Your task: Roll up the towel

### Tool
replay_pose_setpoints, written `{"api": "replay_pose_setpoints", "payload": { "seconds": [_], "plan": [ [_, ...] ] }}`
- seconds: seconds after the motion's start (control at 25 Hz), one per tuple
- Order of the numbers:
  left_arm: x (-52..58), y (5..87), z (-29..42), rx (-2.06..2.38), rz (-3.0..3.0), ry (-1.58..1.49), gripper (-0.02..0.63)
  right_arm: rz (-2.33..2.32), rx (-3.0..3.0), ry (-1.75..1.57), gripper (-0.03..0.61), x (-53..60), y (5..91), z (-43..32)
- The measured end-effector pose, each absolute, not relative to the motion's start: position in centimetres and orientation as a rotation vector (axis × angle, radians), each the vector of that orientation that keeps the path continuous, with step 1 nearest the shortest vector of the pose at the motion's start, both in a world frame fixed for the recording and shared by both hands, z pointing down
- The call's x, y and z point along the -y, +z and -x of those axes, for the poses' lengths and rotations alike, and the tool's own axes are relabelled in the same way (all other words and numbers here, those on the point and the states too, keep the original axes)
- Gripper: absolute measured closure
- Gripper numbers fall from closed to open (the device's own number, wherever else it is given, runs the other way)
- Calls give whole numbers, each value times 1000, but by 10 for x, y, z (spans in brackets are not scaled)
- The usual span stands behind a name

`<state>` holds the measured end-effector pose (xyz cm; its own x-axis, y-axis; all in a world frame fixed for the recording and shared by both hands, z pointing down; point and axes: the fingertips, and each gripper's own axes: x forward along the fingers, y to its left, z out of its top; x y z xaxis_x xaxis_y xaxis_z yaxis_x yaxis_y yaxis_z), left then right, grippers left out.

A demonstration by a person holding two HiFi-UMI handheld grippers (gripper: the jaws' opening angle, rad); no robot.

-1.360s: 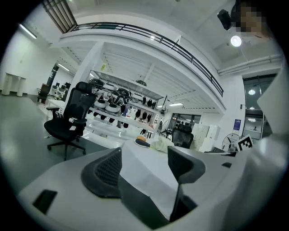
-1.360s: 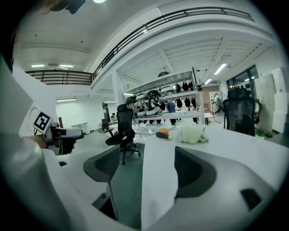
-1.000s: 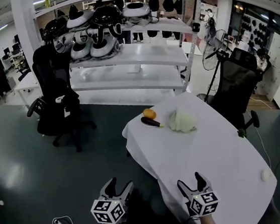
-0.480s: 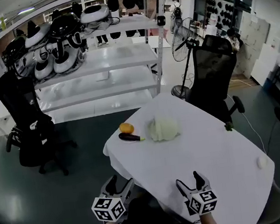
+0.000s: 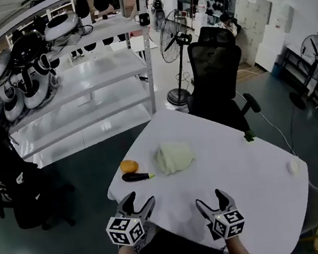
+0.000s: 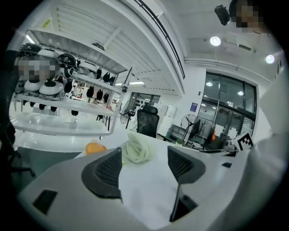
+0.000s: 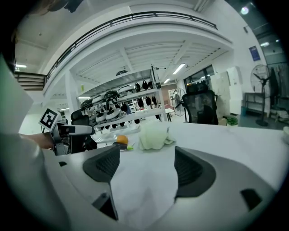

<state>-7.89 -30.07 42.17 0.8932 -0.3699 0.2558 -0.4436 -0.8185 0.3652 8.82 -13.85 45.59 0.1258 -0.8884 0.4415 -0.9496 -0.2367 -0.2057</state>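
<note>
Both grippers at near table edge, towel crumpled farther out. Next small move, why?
Probably reach both forward toward the towel: the left gripper and right gripper are open and empty over the near edge of the table, well short of the crumpled towel.

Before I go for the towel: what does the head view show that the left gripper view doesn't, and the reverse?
Head view only: the left gripper and right gripper from above, both short of the towel, and a small white lump at the right edge of the table.
Left gripper view only: its claw head-on, jaws apart with nothing between, and ceiling lights.
Both: the crumpled towel, the orange left of it, the black chair behind the table.
</note>
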Motion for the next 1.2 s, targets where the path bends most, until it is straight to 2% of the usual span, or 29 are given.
{"api": "replay_pose_setpoints", "payload": {
  "seconds": [0.56, 0.8, 1.04, 1.2],
  "plan": [
    [365, 443, -8, 225, -2597, 327, 287, -2366, 1771, 807, 209, 190, 462, -113],
    [386, 454, -56, 99, -2479, 359, 287, -2304, 1812, 830, 236, 226, 467, -138],
    [412, 472, -95, 68, -2275, 367, 287, -2243, 1850, 993, 257, 263, 491, -167],
    [421, 487, -112, 56, -2162, 371, 350, -2242, 1832, 1089, 294, 286, 504, -181]
  ]
}}
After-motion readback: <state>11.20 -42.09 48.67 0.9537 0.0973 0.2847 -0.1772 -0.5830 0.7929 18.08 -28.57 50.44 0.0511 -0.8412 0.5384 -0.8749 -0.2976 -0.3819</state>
